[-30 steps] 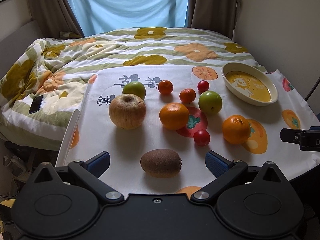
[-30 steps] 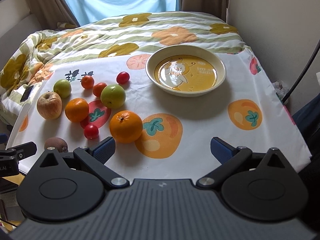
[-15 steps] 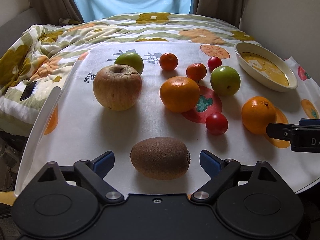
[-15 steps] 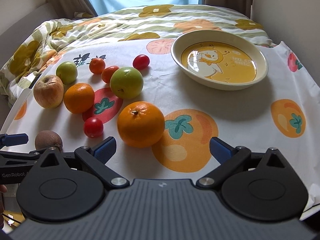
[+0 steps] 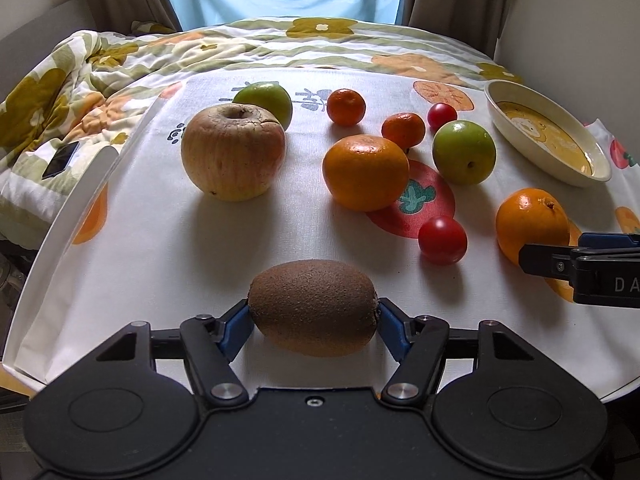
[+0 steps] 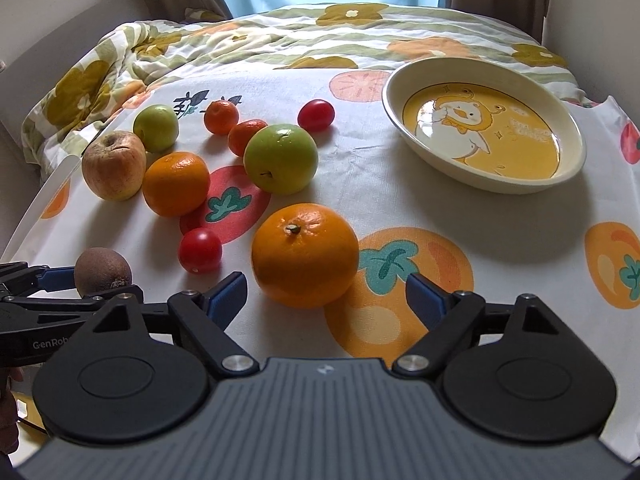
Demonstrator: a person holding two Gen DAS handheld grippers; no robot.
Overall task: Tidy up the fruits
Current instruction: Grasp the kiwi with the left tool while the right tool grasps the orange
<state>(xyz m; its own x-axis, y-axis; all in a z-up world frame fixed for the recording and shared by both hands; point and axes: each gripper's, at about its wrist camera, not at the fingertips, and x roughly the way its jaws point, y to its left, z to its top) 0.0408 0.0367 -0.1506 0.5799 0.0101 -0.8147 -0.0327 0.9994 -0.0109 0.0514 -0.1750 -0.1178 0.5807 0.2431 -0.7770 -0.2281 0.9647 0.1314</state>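
My left gripper is shut on a brown kiwi at the cloth's near edge; the kiwi also shows in the right wrist view. My right gripper is open, its blue pads either side of a large orange without touching it; that orange also shows in the left wrist view. A cream dish with a yellow duck picture sits empty at the far right, also seen in the left wrist view.
On the fruit-print cloth lie a wrinkled apple, another orange, two green apples, two small tangerines and two cherry tomatoes. A quilt and a phone lie beyond on the left.
My left gripper moved forward and closed on the kiwi. My right gripper moved forward and down until its open fingers flank the large orange.
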